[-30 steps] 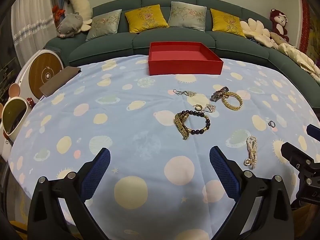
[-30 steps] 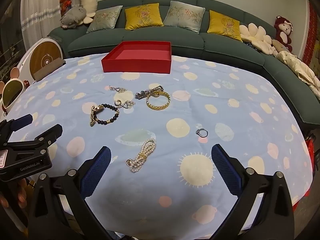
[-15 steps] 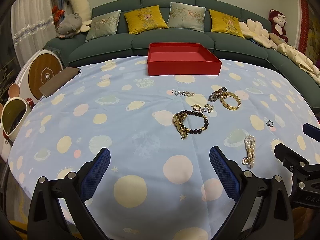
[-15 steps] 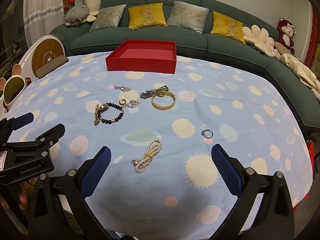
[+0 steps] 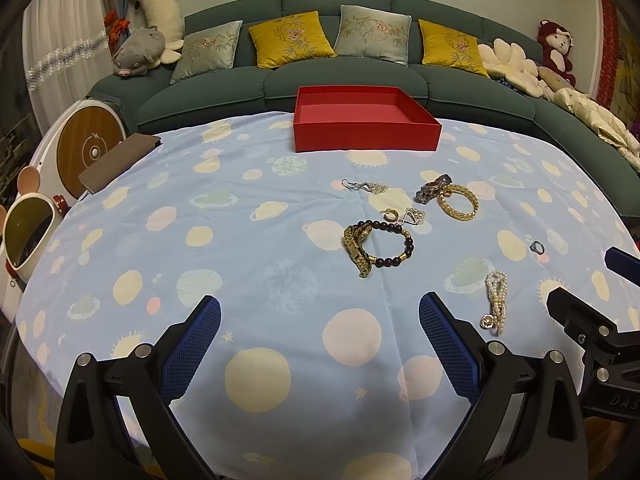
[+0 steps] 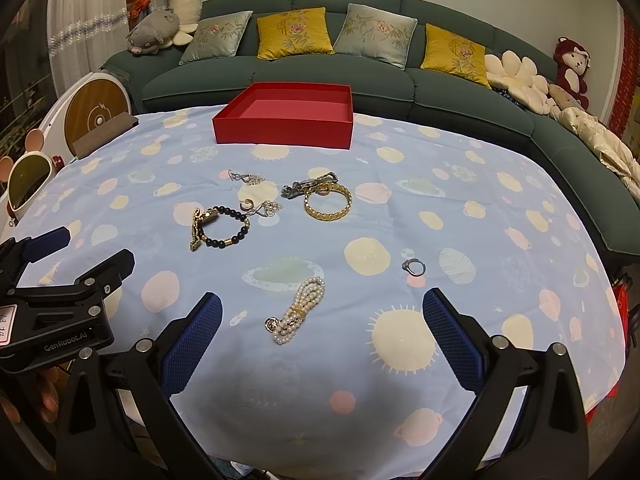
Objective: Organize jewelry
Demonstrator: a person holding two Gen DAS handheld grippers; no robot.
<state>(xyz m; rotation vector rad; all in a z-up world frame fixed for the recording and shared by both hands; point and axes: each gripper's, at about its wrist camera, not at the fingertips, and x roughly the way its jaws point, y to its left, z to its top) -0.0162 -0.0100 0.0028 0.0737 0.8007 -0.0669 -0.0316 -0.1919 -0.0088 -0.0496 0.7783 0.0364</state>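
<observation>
Jewelry lies loose on a blue planet-print tablecloth (image 5: 240, 264). A red open box (image 5: 366, 122) (image 6: 286, 114) stands empty at the far edge. A dark bead bracelet with a gold watch (image 5: 376, 246) (image 6: 218, 226), a gold chain bracelet (image 5: 458, 202) (image 6: 328, 202), a silver watch (image 6: 308, 185), earrings (image 5: 366, 187), a pearl bracelet (image 5: 496, 302) (image 6: 298, 310) and a ring (image 5: 537, 247) (image 6: 414, 267) lie mid-table. My left gripper (image 5: 320, 344) is open and empty over the near edge. My right gripper (image 6: 322, 340) is open and empty, the pearl bracelet just beyond its fingers.
A green sofa (image 5: 340, 76) with cushions and plush toys curves behind the table. A round white and wood appliance (image 5: 86, 148) and a white bin (image 5: 28, 236) stand at the left. Each gripper shows at the edge of the other's view.
Both grippers have drawn back and up a little from the table, so the jewelry sits slightly farther off. Nothing on the cloth has moved.
</observation>
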